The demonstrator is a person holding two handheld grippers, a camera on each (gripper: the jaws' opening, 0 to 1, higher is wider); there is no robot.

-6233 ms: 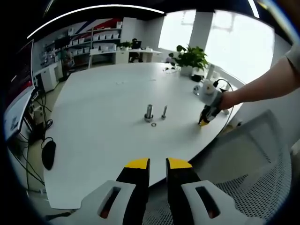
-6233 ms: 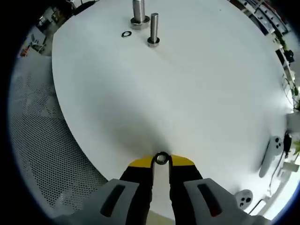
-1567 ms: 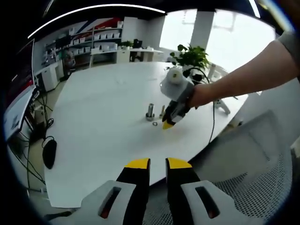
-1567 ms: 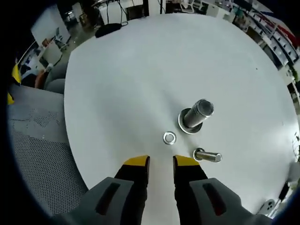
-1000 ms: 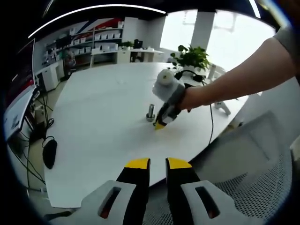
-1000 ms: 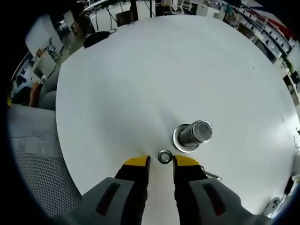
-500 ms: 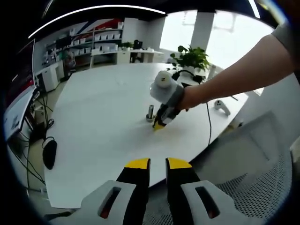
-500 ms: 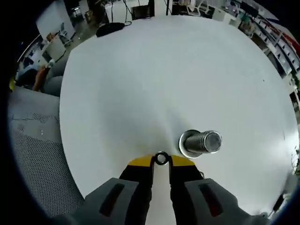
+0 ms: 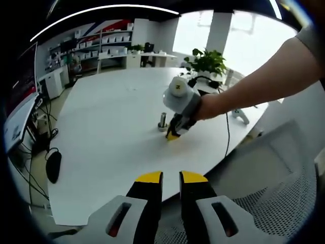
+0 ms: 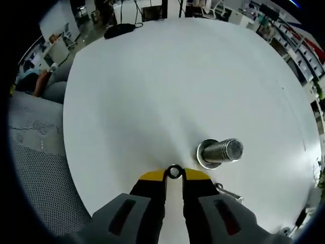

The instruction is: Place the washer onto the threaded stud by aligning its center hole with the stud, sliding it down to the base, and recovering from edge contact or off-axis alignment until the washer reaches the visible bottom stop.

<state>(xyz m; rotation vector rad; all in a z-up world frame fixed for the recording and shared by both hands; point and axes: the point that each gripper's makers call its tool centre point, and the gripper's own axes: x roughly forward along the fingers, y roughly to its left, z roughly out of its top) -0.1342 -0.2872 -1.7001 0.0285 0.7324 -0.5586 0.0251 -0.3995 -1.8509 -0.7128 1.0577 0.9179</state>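
Observation:
In the right gripper view my right gripper is shut on a small steel washer, pinched between its yellow fingertips just above the white table. The thick threaded stud stands upright on its wide base to the right of the washer, a short way off. A thinner bolt peeks out beside my right finger. In the left gripper view the right gripper points down at the table next to the stud. My left gripper hangs shut and empty off the table's near edge.
A mesh chair sits at the table's edge, also as a mesh chair below the person's arm. A potted plant, a white controller and a cable lie at the far right. A dark mouse rests left.
The right gripper came over to the stud and bolt, went down on the loose washer lying by the stud and shut on it, then lifted slightly. The left gripper stayed still.

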